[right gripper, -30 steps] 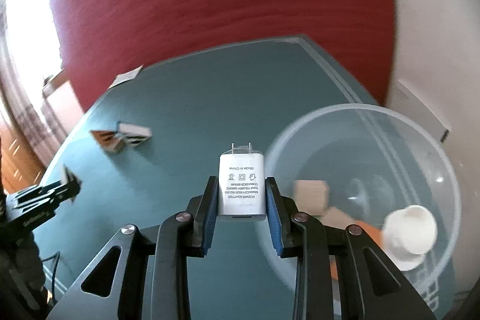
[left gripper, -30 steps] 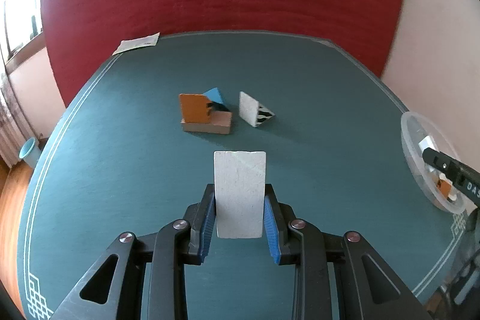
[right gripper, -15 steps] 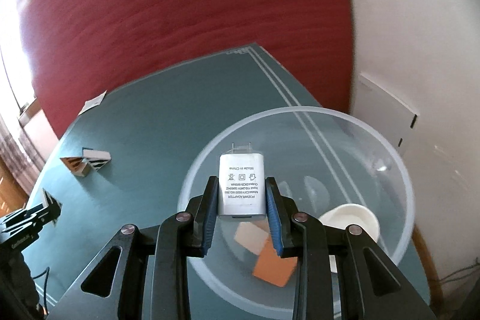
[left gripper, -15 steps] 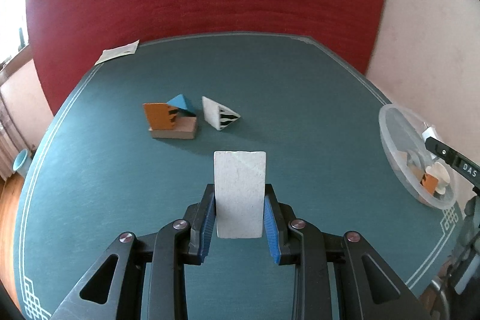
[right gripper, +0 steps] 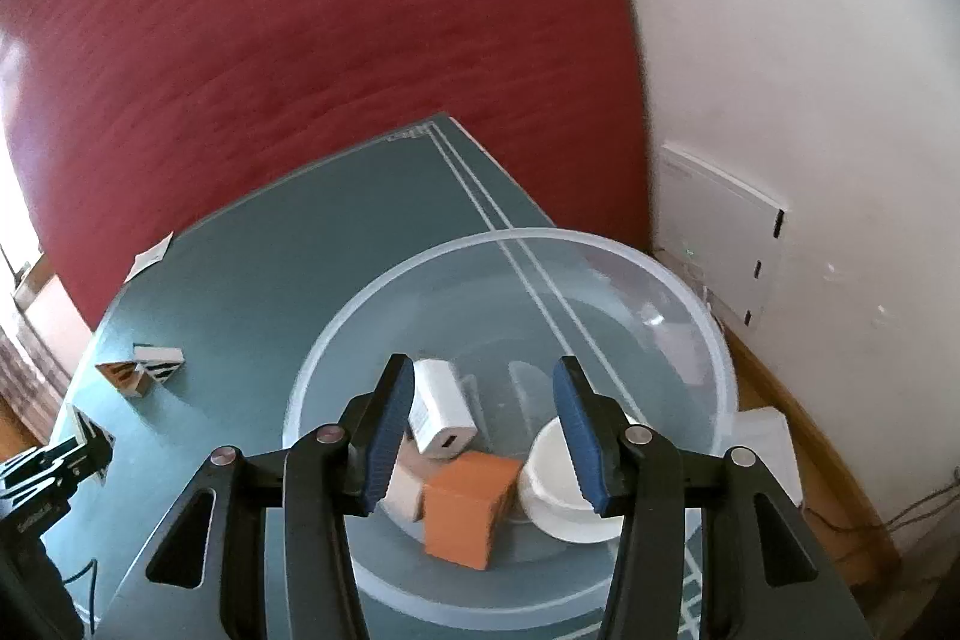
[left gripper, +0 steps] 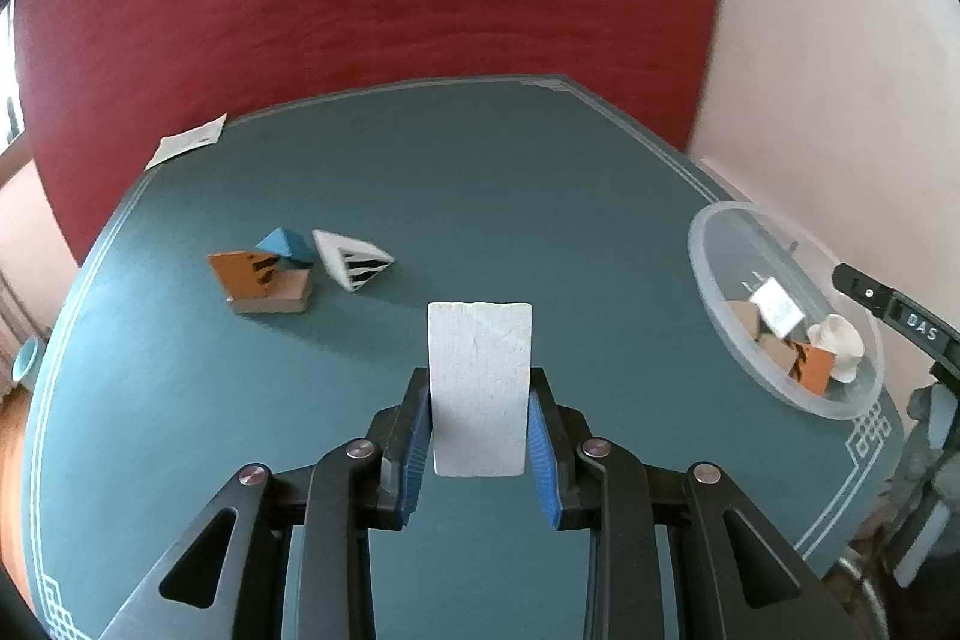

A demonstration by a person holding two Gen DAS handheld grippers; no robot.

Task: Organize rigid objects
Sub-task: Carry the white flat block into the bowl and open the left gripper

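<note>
Over the clear plastic bowl [right gripper: 690, 292] at the table's right edge, my right gripper [right gripper: 486, 430] hangs with its jaws just opened and nothing between them; the white charger [right gripper: 441, 409] lies in the bowl below, against a tan block [right gripper: 403, 490], an orange block [right gripper: 471, 511] and a white cup [right gripper: 558, 490]. My left gripper [left gripper: 480, 436] is clamped on a white rectangular block [left gripper: 479, 388], held upright above the green table [left gripper: 510, 196]. Farther off on the felt sit an orange-and-tan block [left gripper: 258, 283], a blue wedge [left gripper: 285, 244] touching it and a striped white wedge [left gripper: 354, 262] just beside.
</note>
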